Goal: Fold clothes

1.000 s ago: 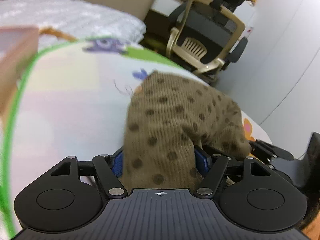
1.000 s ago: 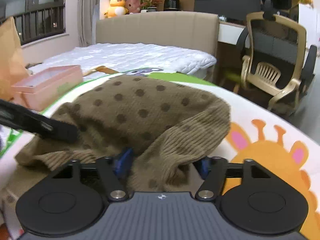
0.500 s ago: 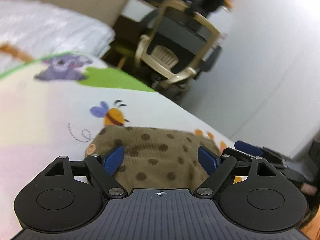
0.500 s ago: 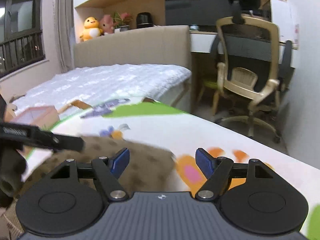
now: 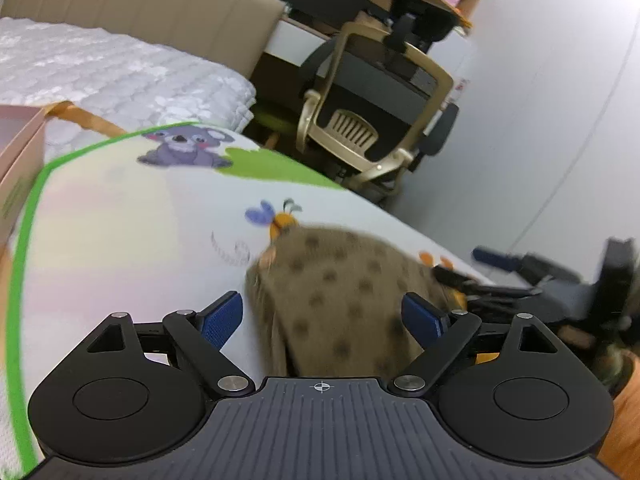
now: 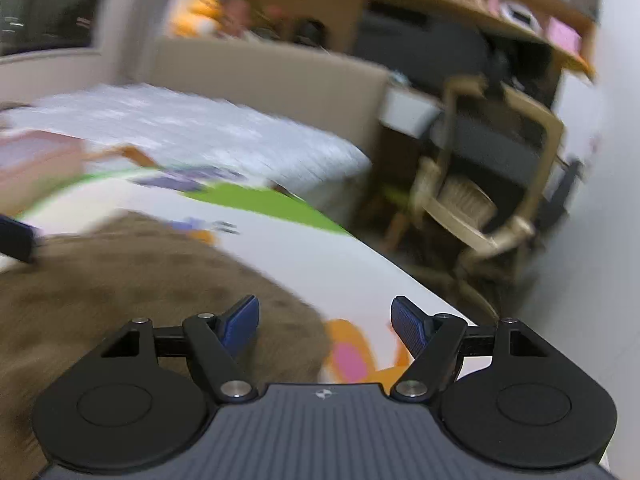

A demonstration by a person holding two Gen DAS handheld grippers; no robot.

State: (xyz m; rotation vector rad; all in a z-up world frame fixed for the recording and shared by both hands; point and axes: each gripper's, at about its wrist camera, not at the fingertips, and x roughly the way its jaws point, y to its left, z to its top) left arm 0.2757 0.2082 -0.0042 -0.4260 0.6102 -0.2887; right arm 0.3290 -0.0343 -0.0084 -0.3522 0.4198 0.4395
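While its blue pads stand wide apart with nothing pinched between them, the left gripper [image 5: 322,316] hangs released just above the brown dotted garment [image 5: 340,292], which lies bunched on the cartoon-printed mat [image 5: 120,240] directly ahead of and between the fingers. Past the cloth, to its right, the right gripper [image 5: 520,276] shows as dark, blurred parts. The right gripper [image 6: 325,322] is likewise spread and free of cloth; the garment [image 6: 120,300] lies ahead and to its left, reaching under the left pad, while bare mat [image 6: 320,256] with an orange figure sits between the fingers. Farther out stand a bed [image 5: 120,72], a pink box [image 5: 16,160] to the left and an office chair [image 5: 372,120].
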